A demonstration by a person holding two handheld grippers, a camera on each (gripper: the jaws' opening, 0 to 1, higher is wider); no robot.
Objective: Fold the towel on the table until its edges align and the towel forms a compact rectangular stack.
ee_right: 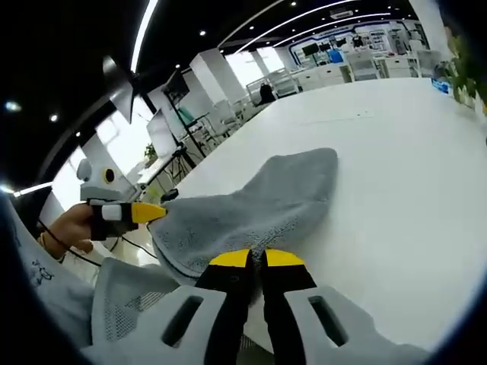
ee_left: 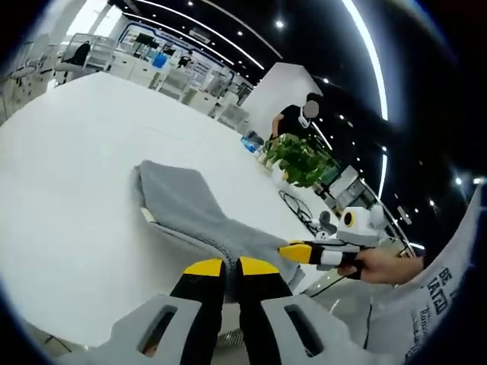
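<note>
- The grey terry-cloth towel (ee_left: 199, 211) lies on the wide white bench (ee_left: 68, 190), near the edge closest to the person, with its near end lifted off the surface and its far end flat.
- In the right gripper view the towel (ee_right: 255, 207) rises from the bench (ee_right: 411, 198) toward both tools, its looped pile and a folded-under hem plain along the near edge.
- The left tool (ee_left: 222, 268), black with yellow tips, has its jaws pressed together on the towel's near edge; the cloth gathers into a ridge right at the tips.
- The right tool (ee_right: 256, 259) has its yellow-tipped jaws likewise closed on the towel's near hem.
- The left gripper view catches the right tool (ee_left: 295, 252) coming in from the right, its yellow tip in the raised cloth, with a person's hand (ee_left: 384, 266) behind it.
- The right gripper view shows the left tool (ee_right: 146, 213) coming in from the left, its yellow tip at the towel's lifted corner, held by a hand (ee_right: 67, 226).
- A leafy green potted plant (ee_left: 298, 158) stands at the bench's far side in the left gripper view, and a person in black (ee_left: 293, 122) behind it.
- The right gripper view has a black tripod stand (ee_right: 181, 137) beyond the bench edge, and rows of white desks (ee_right: 335, 74) in the hall.
</note>
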